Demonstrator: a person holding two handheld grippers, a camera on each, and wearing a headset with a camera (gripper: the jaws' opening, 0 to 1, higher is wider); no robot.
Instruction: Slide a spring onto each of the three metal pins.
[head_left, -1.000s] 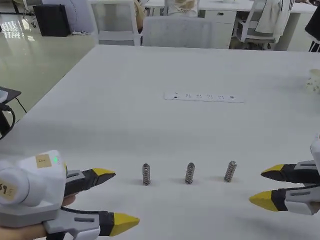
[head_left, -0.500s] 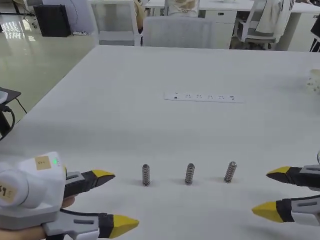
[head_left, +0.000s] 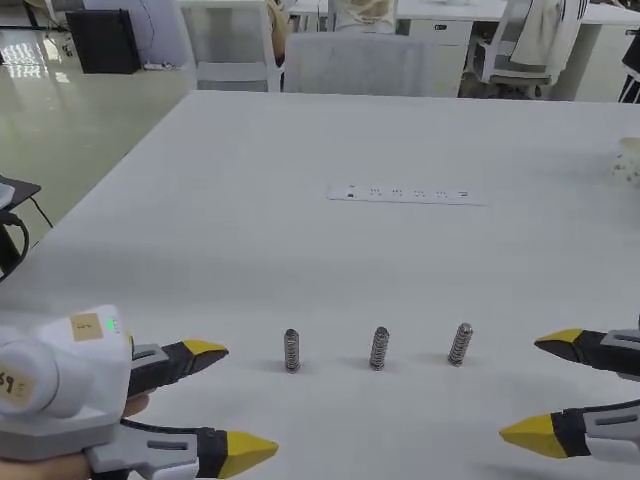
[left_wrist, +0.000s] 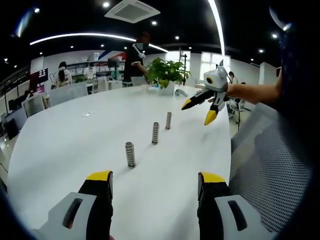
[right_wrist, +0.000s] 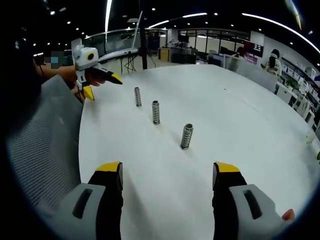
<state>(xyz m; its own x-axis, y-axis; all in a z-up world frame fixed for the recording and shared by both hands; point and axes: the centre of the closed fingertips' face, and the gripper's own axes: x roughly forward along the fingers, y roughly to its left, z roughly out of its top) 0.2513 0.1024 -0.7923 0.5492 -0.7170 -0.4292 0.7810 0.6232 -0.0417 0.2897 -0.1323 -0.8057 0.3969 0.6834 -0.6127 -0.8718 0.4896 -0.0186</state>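
The right gripper (head_left: 538, 387) has backed toward the bench's (head_left: 400, 260) right edge, jaws wider and empty; the left gripper (head_left: 235, 397) stays open. Three springs (head_left: 379, 347) stand upright near the front edge, so the task is likely done.

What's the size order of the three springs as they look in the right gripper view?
1. Nearest spring, largest.
2. Middle spring.
3. Farthest spring, smallest.
The differences follow distance from the camera; in the head view all three look alike, so this does not rank their true size.
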